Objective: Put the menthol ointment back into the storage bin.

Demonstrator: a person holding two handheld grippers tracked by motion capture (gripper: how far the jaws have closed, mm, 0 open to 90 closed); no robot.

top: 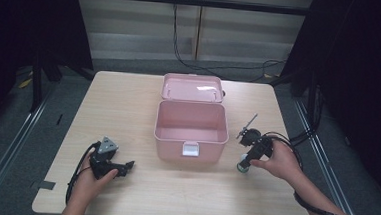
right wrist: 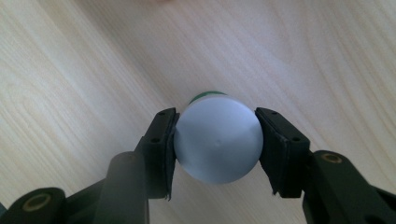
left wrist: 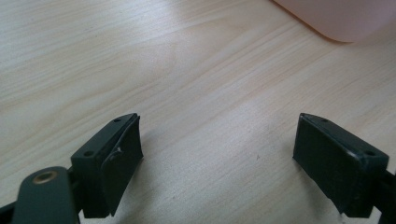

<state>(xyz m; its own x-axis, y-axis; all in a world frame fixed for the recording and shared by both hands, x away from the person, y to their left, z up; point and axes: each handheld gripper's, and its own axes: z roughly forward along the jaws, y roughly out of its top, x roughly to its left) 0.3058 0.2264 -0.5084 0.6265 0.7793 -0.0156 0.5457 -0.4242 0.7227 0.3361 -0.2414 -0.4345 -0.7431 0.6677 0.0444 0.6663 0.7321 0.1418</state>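
High view: right gripper [top: 245, 164] sits low on the table [top: 128, 113] at the right of the open pink box [top: 191, 129], its tip on a small white-topped bottle [top: 243, 167] with a green base; the right hand [top: 278, 160] wraps the grip from behind, forearm angling in from the lower right. Left hand [top: 91, 179] rests on the table with the left gripper [top: 127, 166] pointing right toward the box, well apart from it. Left gripper view: jaws spread wide over bare wood, nothing between them, box corner [left wrist: 336, 18] at top right. Right gripper view: both pads clamp the bottle's white round cap [right wrist: 217, 139] at its widest part, green edge peeking behind. Judgement: the grip looks centred; best to lift straight up, keep the squeeze steady since the cap is round and smooth, then clear the box wall before lowering inside.
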